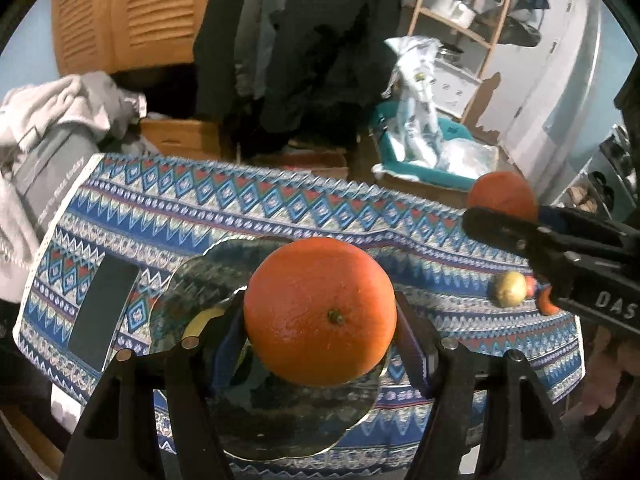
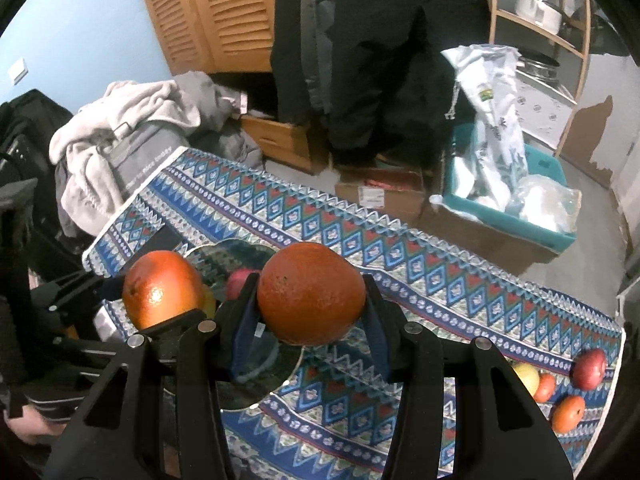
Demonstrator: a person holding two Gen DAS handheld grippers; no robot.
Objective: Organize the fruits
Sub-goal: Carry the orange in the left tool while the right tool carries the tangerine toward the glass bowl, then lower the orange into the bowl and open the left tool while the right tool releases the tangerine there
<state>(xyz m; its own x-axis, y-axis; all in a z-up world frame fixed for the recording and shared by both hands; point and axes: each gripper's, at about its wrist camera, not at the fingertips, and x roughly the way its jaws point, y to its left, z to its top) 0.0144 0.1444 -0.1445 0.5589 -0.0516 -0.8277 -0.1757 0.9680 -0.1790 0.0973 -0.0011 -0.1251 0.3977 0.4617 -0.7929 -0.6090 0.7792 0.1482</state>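
Above glass plate [image 1: 188, 280] | left gripper [image 1: 320, 312] clamps orange [image 1: 320, 312] | right gripper [image 2: 312, 300] alongside, level, grips second orange [image 2: 312, 294]

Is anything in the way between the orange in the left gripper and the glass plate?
Nothing visible blocks it. The left gripper holds its orange right above the glass plate. A yellow fruit already lies on the plate, off to the left.

Both cams sit right behind their claws, looking forward and down across the patterned bench [image 1: 248, 200] toward the louvered doors [image 2: 224, 12]. Left cam hovers close over the glass plate [image 1: 192, 280]; right cam sees that plate [image 2: 240, 252] at center left. Each view catches the other claw: right claw [image 1: 520, 220] at right edge, left claw [image 2: 168, 312] at lower left.
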